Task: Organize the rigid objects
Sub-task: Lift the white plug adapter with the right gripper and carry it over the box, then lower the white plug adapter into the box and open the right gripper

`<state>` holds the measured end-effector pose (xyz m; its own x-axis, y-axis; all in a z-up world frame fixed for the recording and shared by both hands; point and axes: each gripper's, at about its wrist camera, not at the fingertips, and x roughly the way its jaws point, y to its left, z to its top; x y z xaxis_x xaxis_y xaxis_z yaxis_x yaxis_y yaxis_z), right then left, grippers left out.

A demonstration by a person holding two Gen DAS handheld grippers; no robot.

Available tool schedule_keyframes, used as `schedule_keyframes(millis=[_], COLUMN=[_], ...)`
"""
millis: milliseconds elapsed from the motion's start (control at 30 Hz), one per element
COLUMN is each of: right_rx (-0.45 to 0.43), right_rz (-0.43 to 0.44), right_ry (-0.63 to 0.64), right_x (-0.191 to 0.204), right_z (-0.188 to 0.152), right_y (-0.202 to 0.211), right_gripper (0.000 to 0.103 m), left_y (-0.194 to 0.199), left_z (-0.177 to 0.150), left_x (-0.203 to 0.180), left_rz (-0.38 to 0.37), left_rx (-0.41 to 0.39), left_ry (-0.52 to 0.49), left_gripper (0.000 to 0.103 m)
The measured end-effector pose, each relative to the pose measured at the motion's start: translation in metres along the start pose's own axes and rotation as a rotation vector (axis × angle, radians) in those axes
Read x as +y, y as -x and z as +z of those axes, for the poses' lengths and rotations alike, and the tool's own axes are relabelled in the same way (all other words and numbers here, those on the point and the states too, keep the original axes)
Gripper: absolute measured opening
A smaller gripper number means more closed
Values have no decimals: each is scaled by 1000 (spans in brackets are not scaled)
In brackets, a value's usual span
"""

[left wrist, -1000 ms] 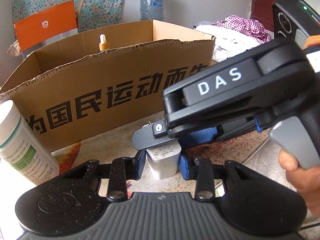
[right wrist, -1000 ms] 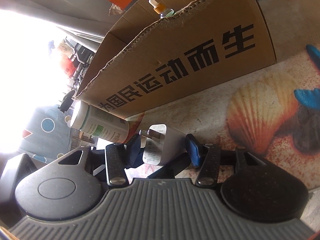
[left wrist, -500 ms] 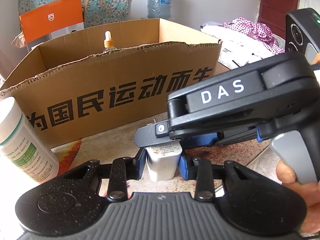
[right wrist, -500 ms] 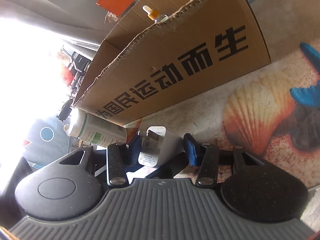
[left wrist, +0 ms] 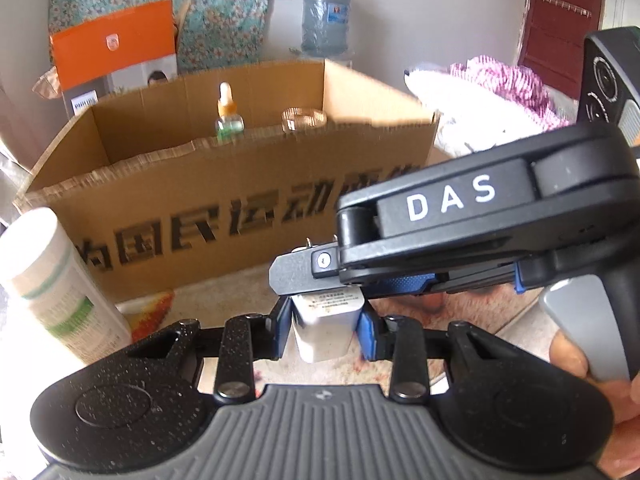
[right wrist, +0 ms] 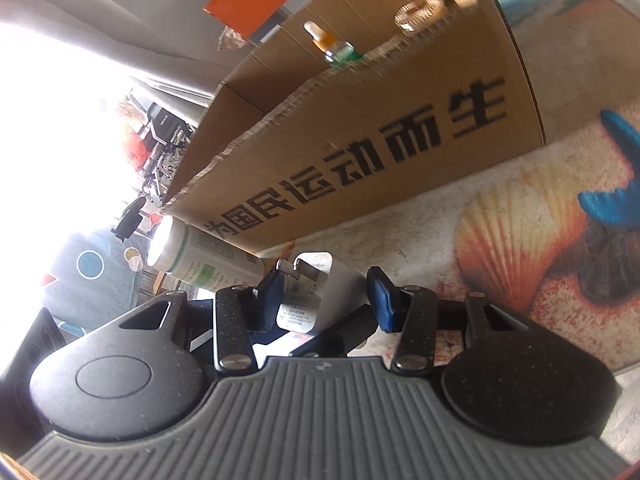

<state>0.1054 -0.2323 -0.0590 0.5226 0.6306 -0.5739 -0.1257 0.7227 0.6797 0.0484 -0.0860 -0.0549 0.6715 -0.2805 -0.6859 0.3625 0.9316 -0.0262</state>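
A white plug charger (left wrist: 328, 314) hangs between both grippers just above the shell-print tablecloth (right wrist: 520, 232). My left gripper (left wrist: 325, 323) is shut on its body, blue pads on both sides. The right gripper (left wrist: 316, 280) comes in from the right, a hand (left wrist: 580, 360) on its handle, and is shut on the prong end. In the right wrist view the charger (right wrist: 304, 308) sits between that gripper's pads (right wrist: 326, 296), prongs by the left pad. Behind stands an open cardboard box (left wrist: 224, 216) holding a dropper bottle (left wrist: 228, 116) and a gold ring-shaped item (left wrist: 303, 118).
A white bottle with a green label (left wrist: 60, 284) stands left of the box's front wall (right wrist: 360, 128). An orange carton (left wrist: 116, 44) is behind the box, and a pile of cloth (left wrist: 500, 92) lies at the right.
Both grippers have risen a little with the charger, so more of the box's inside shows. The right gripper's pads have narrowed onto the charger.
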Motion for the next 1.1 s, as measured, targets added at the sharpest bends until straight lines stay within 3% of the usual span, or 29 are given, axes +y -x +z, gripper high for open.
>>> schedule_keyframes(millis=[267,433,533,767,933,1100], right_rx=[-140,-171,-136,51,164,220], right_rz=[34,34,8,-84,-117,-150], right_ry=[191,263,273,206,154,177], right_x=[63,82,82,49,25,17], right_z=[38,85,118,175,184,182], right_y=[41,48,36,-21,-53,-75], right_gripper=[44,44,44,44,44,43], left_y=[48,42,22,-53,-85,-105], left_z=[50,95,120,153,149,145], left_x=[5,11,19,50,59,64], left_rz=[43,41,15,-78,-82,-86], left_rx=[-186,-217,-167,76,185,241], left_ry=[-11,24,73,225,275,311], left_gripper=[35,35,36,36,36,36])
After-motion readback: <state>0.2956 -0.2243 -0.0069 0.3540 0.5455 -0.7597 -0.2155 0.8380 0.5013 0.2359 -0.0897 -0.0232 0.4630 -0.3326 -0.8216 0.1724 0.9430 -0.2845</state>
